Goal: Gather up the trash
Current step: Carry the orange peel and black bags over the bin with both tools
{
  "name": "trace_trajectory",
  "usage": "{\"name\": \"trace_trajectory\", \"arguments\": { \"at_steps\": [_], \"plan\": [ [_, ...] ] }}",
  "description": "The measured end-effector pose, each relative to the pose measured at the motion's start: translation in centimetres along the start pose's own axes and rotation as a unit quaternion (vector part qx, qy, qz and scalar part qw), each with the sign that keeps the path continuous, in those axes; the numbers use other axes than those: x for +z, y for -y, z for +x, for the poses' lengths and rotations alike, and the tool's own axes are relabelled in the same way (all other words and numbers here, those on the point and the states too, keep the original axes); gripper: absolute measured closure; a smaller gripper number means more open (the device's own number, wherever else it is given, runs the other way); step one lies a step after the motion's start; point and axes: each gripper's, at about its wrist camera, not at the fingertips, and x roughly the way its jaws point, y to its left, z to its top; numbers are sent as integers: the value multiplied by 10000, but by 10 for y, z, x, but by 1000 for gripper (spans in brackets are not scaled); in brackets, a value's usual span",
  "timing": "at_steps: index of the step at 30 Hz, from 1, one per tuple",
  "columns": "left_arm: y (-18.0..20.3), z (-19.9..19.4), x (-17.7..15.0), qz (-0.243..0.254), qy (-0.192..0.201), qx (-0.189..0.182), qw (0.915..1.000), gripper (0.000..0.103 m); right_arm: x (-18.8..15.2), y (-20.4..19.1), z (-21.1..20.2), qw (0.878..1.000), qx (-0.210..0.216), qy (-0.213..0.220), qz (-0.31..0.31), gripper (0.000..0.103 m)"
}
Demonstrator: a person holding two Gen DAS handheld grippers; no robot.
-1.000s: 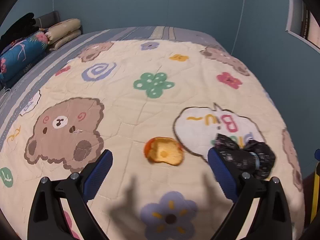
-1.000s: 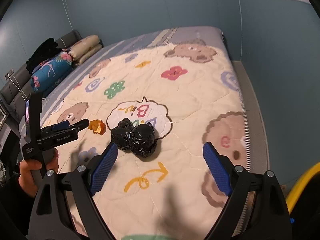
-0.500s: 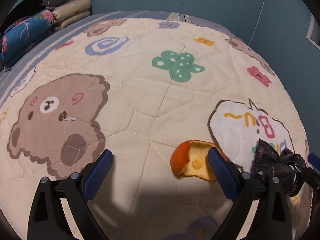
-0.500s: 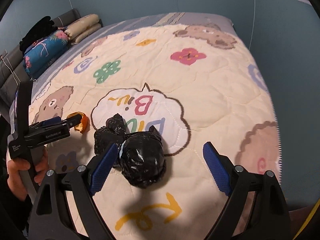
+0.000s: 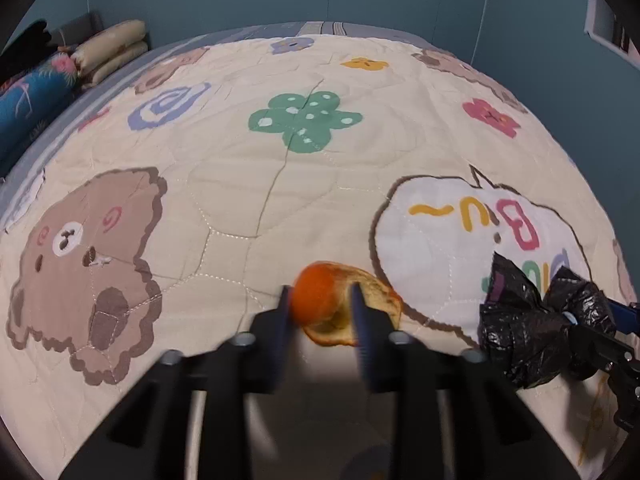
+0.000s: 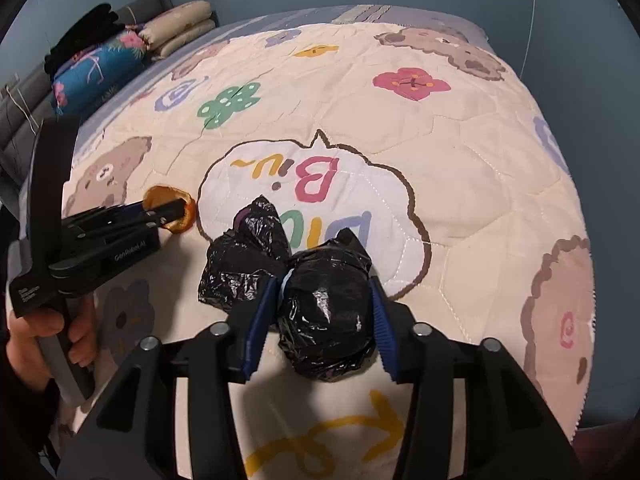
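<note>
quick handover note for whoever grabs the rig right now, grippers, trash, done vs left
Left gripper: jaws closing around the orange peel, which lies on the quilt beside the white speech-bubble print.
Right gripper: jaws closing on the rounder lobe of the black plastic bag, which lies on the quilt at the speech bubble's near edge.
Done: both grippers are lowered onto their pieces.
Left: finish both grips, lift, and carry the trash off the bed. No bin shows in either view.
</note>
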Motion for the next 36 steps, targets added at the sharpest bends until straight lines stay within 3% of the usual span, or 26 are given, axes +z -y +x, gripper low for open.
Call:
{"name": "trace_trajectory", "arguments": {
  "at_steps": [4, 14, 25, 36],
  "plan": [
    [0, -7, 1, -60, 49, -56, 10000, 93, 0, -2, -6, 10000, 47, -81, -22, 76],
    [-6, -50, 0, -180, 298, -364, 9987, 96, -9, 9, -41, 9992, 242, -69, 317, 80],
    [-8, -123, -26, -309, 482, -585, 9966, 96, -48, 21, -122, 9977, 405, 132, 530, 80],
    [38, -227, -58, 125, 977, -1215, 9877, 96, -101, 44, -222, 9924, 558, 741, 810, 80]
  ]
}}
